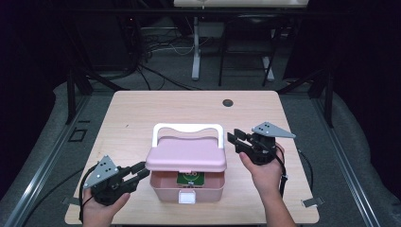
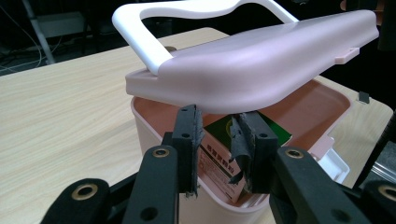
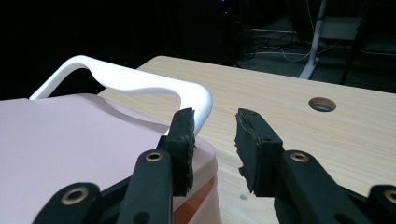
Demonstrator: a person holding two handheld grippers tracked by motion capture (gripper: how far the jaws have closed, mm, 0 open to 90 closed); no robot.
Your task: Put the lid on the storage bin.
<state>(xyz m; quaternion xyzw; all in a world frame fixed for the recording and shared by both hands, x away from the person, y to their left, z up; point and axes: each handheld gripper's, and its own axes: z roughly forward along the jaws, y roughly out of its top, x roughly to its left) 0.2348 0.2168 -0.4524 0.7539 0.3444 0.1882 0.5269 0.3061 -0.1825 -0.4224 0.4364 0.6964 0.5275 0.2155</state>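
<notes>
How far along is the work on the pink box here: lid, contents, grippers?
Done: the pink lid is raised partway, leaving the pink box open at the front, with a green packet visible inside. In hand: the left gripper reaches toward the box's left side, nothing gripped; the right gripper hangs open beside the white handle. Left: nothing has been taken out, and the lid is neither fully open nor shut.
</notes>
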